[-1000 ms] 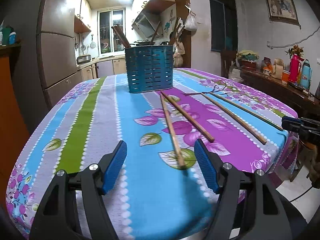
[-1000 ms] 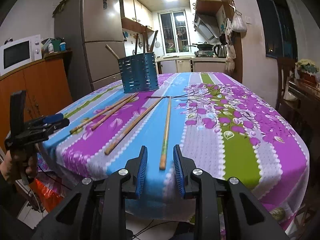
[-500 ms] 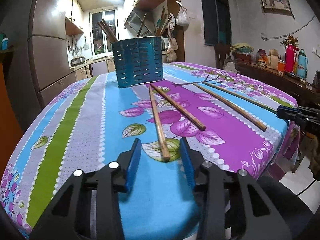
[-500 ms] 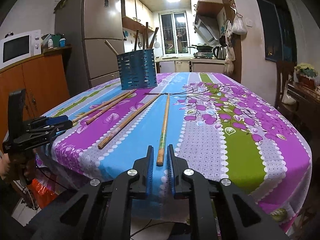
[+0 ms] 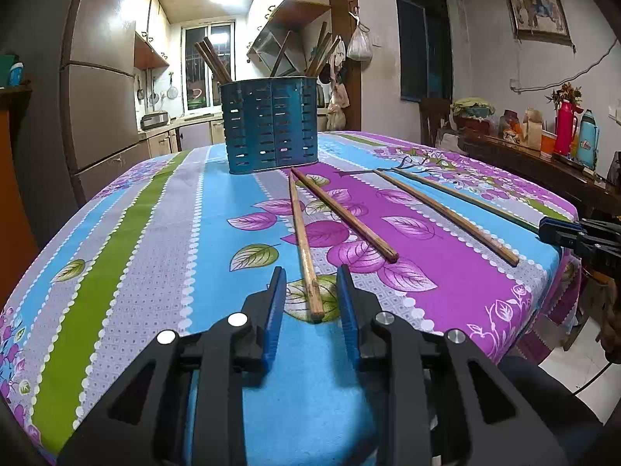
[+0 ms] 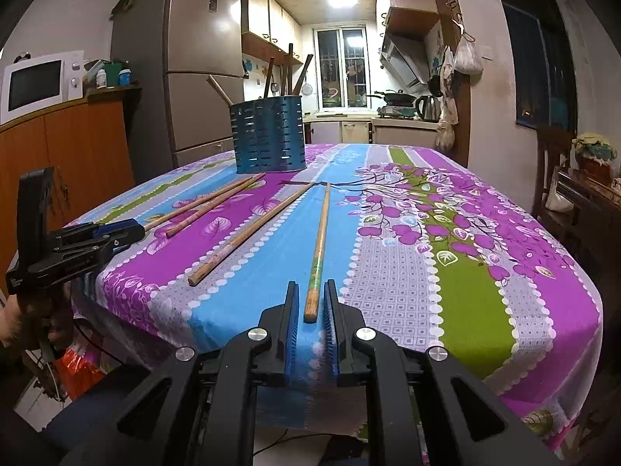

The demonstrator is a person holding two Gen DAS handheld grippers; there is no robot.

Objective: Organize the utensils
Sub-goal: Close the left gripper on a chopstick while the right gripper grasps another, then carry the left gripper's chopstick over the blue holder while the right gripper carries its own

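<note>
- Chopsticks, four long brown wooden ones, lie loose on the striped floral tablecloth (image 5: 155, 233), fanned out from the perforated blue metal utensil holder (image 5: 270, 126) at the far side.
- Since a second ago I have brought both sets of jaws in from wide around one stick each.
- My left gripper (image 5: 311, 295) is closing, its blue pads flanking the near end of the leftmost chopstick (image 5: 304, 246) with a gap on each side.
- My right gripper (image 6: 311, 303) is narrow around the green-banded chopstick (image 6: 319, 248); I cannot tell whether the pads are touching it yet.
- I judge both pickups imminent, then the carry to the holder.
- Two middle chopsticks (image 5: 343, 213) (image 5: 446, 217) lie between.
- Sticks already standing in the holder crowd its mouth and may block insertion.
</note>
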